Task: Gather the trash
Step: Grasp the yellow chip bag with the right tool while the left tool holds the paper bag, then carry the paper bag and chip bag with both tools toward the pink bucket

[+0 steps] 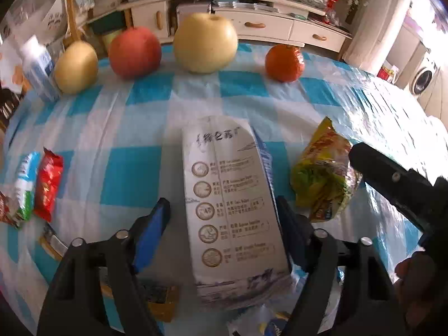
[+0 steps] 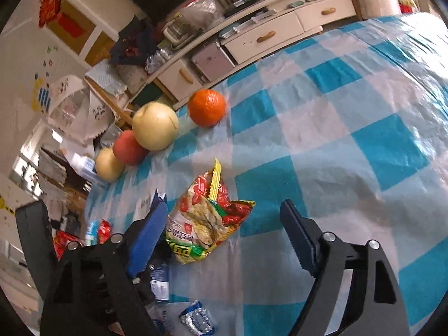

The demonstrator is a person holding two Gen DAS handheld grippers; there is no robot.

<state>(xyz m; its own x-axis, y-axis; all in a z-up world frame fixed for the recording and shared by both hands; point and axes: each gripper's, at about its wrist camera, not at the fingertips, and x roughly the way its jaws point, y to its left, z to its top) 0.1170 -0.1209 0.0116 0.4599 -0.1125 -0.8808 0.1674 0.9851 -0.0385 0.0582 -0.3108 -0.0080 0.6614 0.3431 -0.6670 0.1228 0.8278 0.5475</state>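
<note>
A white printed carton [image 1: 232,196] with a blue side lies flat on the blue-and-white checked tablecloth [image 1: 134,173]. My left gripper [image 1: 221,224] straddles it from above and is open. The right pad [image 1: 288,221] sits at the carton's edge, while the left pad [image 1: 152,232] stands a gap away. To the carton's right lies a crumpled yellow-red snack bag [image 1: 322,179]. My right gripper [image 2: 224,238] is open around this snack bag [image 2: 210,221], which lies close to the left pad [image 2: 148,235] and far from the right one. A hand [image 1: 414,274] holds the right gripper.
Two pears [image 1: 205,43], an apple [image 1: 134,51] and an orange [image 1: 284,63] line the far edge. A red wrapper [image 1: 47,184] and a green-white wrapper [image 1: 26,184] lie at the left. A silver-blue wrapper [image 2: 196,319] lies near me. A drawer cabinet [image 1: 260,25] stands beyond the table.
</note>
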